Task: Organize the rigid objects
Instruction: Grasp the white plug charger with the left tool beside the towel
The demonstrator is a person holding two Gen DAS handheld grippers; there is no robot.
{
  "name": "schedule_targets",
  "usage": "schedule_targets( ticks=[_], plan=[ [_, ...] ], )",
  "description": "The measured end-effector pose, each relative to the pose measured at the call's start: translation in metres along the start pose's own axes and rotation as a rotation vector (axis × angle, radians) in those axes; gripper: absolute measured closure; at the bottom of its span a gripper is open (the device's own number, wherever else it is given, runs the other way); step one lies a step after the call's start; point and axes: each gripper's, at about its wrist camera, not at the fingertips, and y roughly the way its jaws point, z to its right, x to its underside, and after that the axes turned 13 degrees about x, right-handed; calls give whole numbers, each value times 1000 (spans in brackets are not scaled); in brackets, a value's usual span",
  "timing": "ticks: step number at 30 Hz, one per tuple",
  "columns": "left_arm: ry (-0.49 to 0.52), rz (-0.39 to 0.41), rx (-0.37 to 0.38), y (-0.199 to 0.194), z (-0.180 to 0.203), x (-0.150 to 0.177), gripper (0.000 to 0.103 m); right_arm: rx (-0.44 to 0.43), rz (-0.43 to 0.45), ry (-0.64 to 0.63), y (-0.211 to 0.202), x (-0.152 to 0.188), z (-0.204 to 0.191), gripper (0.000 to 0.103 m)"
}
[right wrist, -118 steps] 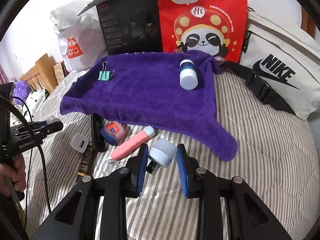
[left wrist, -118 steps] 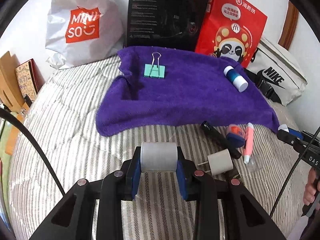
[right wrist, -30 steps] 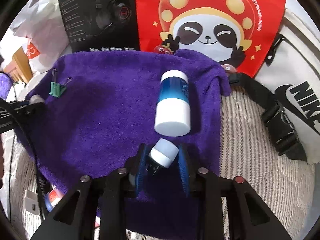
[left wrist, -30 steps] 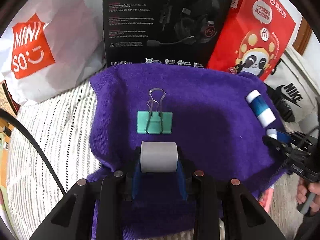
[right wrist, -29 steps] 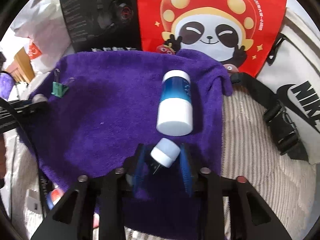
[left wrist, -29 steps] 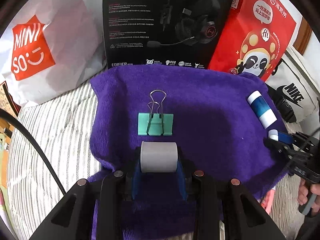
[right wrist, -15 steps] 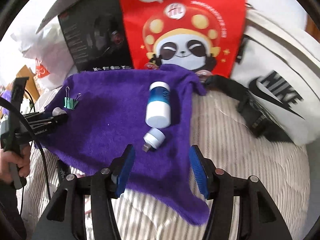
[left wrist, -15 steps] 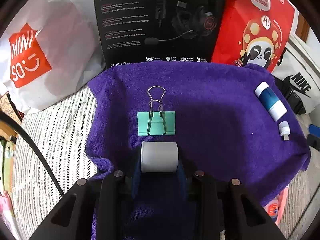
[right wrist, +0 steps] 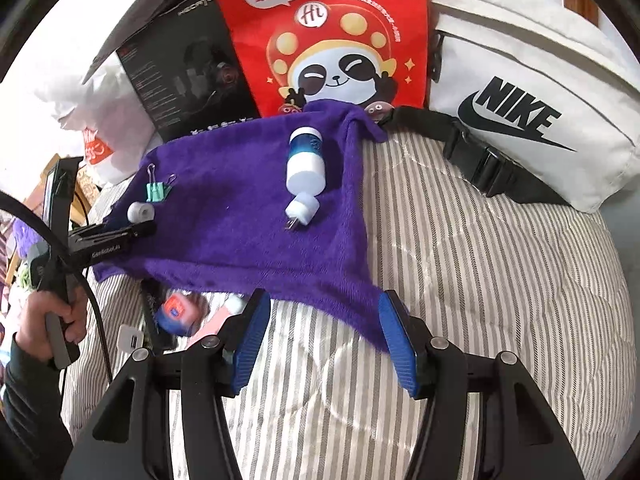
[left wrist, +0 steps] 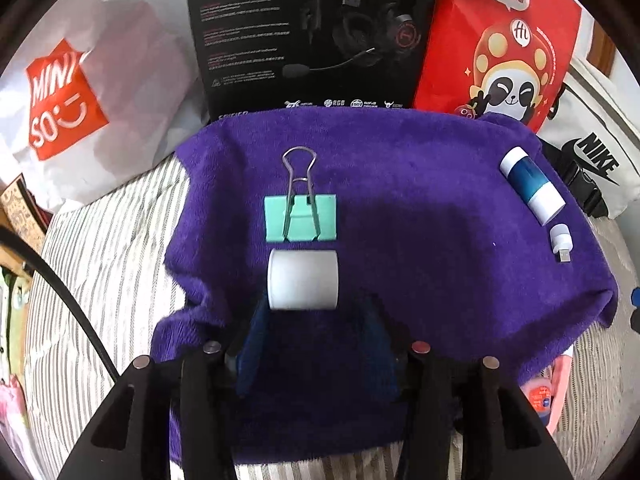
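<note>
On purple towel [left wrist: 420,208], my count: 4 items.
- 1 green binder clip [left wrist: 301,218], roughly 11 o'clock on towel in my left view.
- 1 grey-white cylinder [left wrist: 303,280], touching or nearly touching clip, at its 6 o'clock.
- 1 blue-and-white bottle [left wrist: 532,185], 2 o'clock.
- 1 small white USB plug [left wrist: 561,241], at bottle's 5 o'clock.

Behind towel, 12 o'clock: 2 printed bags, white MINISO bag [left wrist: 76,92] and red panda bag [left wrist: 500,44]; 1 black headset box [left wrist: 312,32]; 1 white Nike pouch [right wrist: 532,92].

Off towel, on striped bedding, my right view, 7 o'clock: partly hidden and blurred, no firm count.
</note>
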Motion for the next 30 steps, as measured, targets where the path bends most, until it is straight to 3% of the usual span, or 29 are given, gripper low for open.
schedule_targets(
  ticks=[4,12,18,24,30],
  plan=[
    [-40,4,5,-17,0,6,57,-19,16,-3,-12,5,-2,47],
    [-1,55,73,-77,34,33,57,-32,19,36,-26,16,2,47],
    [-46,9,203,-76,56,64,57,-15,18,32,-36,27,3,47],
    [-120,-47,274,-53,60,86,57,-12,15,29,-43,40,7,47],
    [-89,-59,183,-42,63,95,53,-2,1,18,-43,48,9,47]
  ],
)
